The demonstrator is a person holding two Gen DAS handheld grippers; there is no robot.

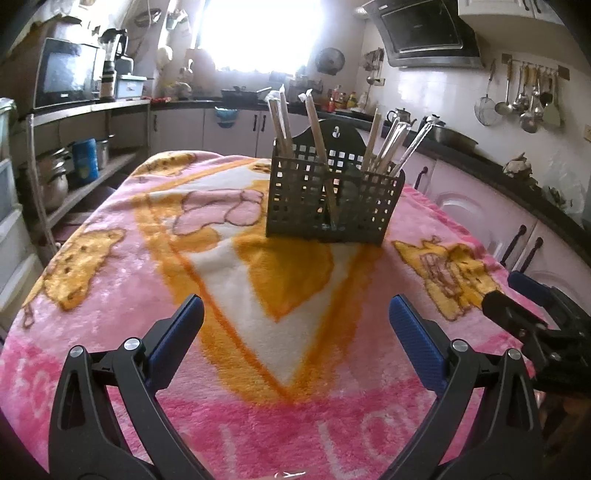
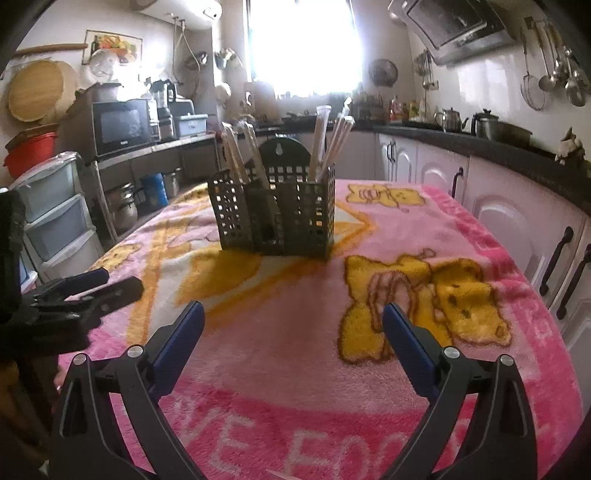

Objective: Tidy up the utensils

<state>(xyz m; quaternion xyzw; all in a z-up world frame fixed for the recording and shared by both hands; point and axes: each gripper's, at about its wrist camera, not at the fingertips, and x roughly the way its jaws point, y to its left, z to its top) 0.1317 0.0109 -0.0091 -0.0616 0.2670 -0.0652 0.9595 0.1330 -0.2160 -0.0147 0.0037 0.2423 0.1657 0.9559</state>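
Kitchen, bright window (image 1: 258, 33); desk under pink-orange blanket (image 1: 229, 295) – dark slotted caddy (image 1: 332, 199) of wrapped utensils (image 1: 314, 125) mid-desk; left gripper (image 1: 295, 317), right gripper (image 2: 293, 321) jaws wide, empty.

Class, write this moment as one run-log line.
left claw: open, empty | right claw: open, empty | utensil caddy: upright on blanket, chopsticks inside

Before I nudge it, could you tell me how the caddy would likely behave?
The caddy looks like thin perforated plastic, so probably light. Tall chopsticks lean well above its rim, so it may tip. The fuzzy blanket would likely drag on its base rather than let it slide.
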